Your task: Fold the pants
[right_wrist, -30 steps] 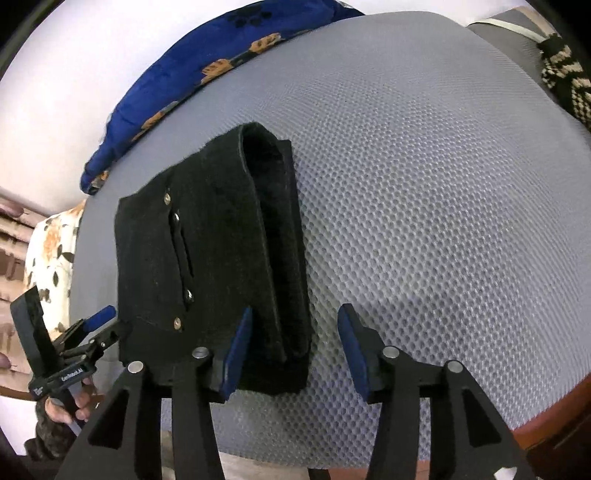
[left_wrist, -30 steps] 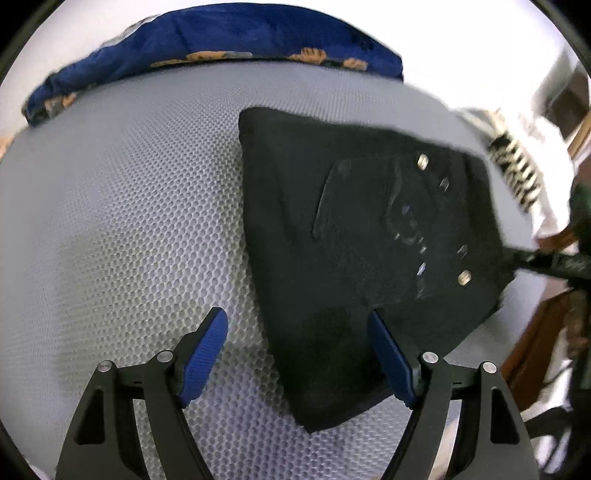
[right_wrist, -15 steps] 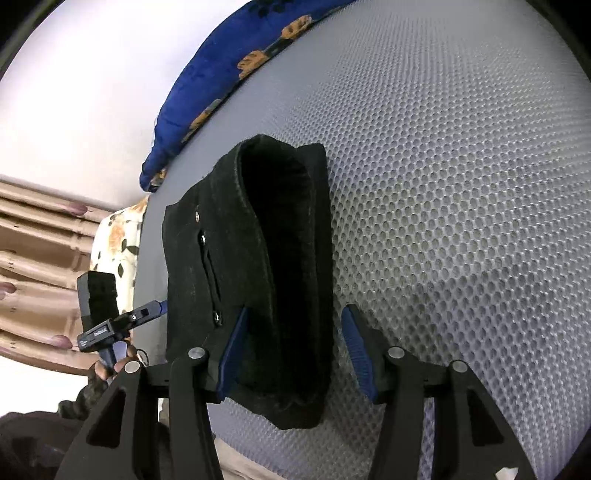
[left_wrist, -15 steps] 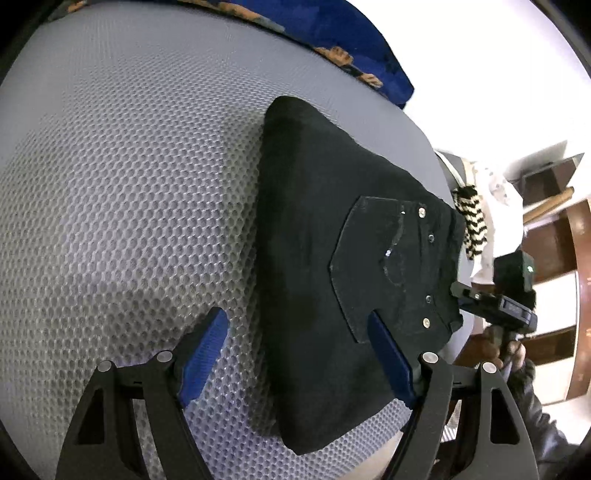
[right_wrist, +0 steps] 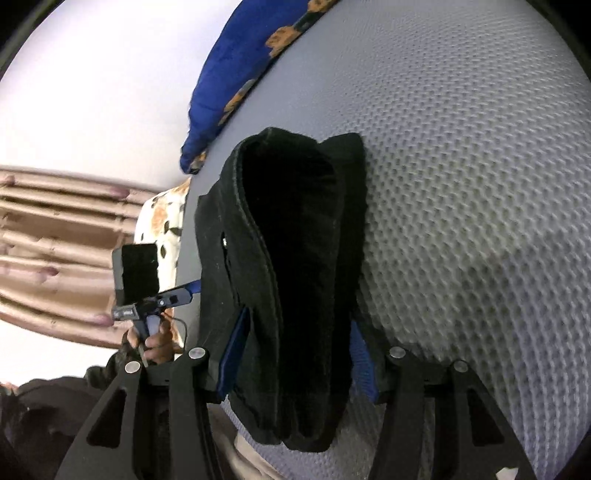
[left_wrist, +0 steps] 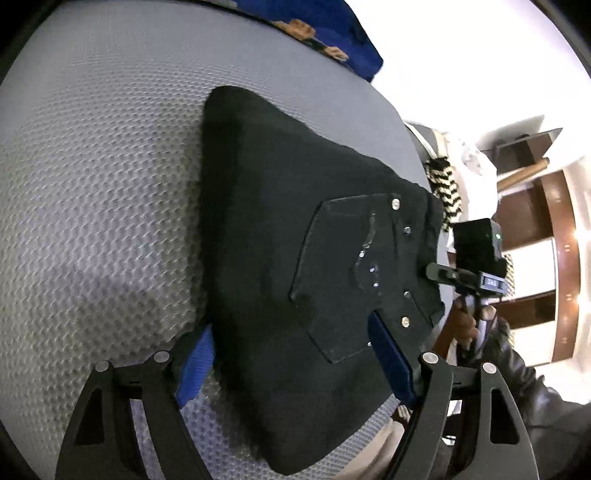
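Black pants [left_wrist: 277,221] lie folded into a thick stack on a grey mesh surface [left_wrist: 92,184], with a studded back pocket [left_wrist: 354,273] on top. My left gripper [left_wrist: 293,362] is open and straddles the near end of the stack. Its left pad [left_wrist: 195,365] sits at the fabric's edge and its right pad [left_wrist: 391,358] lies over the cloth. In the right wrist view the pants [right_wrist: 295,240] show their layered side. My right gripper [right_wrist: 297,356] is open, with the stack's end between its blue pads.
A blue patterned pillow [left_wrist: 332,29] lies at the far edge of the mesh. A striped black-and-white item [left_wrist: 447,192] and wooden furniture [left_wrist: 554,221] stand beyond the right edge. A floral cloth [right_wrist: 162,214] and a curtain [right_wrist: 55,240] are off the left side.
Both grippers have come down and in toward the pants. The stack's ends now sit between fingers that earlier stood short of or beside them. The pants have not moved.
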Demonstrator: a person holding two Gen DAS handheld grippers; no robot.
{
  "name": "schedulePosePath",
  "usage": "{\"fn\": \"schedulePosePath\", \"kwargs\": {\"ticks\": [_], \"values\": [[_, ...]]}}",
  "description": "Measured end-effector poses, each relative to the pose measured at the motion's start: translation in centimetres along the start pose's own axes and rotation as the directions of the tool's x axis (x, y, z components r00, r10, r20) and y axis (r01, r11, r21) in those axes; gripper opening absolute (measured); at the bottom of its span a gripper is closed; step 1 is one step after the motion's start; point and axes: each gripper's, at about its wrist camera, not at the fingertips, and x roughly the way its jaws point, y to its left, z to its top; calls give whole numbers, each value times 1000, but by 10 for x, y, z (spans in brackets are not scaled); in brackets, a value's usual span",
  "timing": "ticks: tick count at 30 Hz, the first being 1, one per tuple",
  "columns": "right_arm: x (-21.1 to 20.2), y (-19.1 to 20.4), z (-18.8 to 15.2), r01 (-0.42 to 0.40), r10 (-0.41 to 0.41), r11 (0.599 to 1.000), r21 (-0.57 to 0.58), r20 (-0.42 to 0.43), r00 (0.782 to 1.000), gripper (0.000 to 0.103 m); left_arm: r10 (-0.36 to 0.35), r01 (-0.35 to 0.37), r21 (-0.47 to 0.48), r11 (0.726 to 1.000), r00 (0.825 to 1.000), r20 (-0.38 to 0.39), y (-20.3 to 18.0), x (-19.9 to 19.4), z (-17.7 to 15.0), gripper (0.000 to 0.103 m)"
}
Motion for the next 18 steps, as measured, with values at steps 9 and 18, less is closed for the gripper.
{"fn": "schedulePosePath", "kwargs": {"ticks": [9, 18], "values": [[29, 14, 12, -20, 20, 999, -46, 14, 1000, 41, -116, 118, -26, 993, 990, 75, 12, -2, 7, 79], [24, 39, -6, 158, -160, 987, 20, 106, 981, 34, 187, -196, 69, 978, 976, 116, -21, 3, -3, 41]]}}
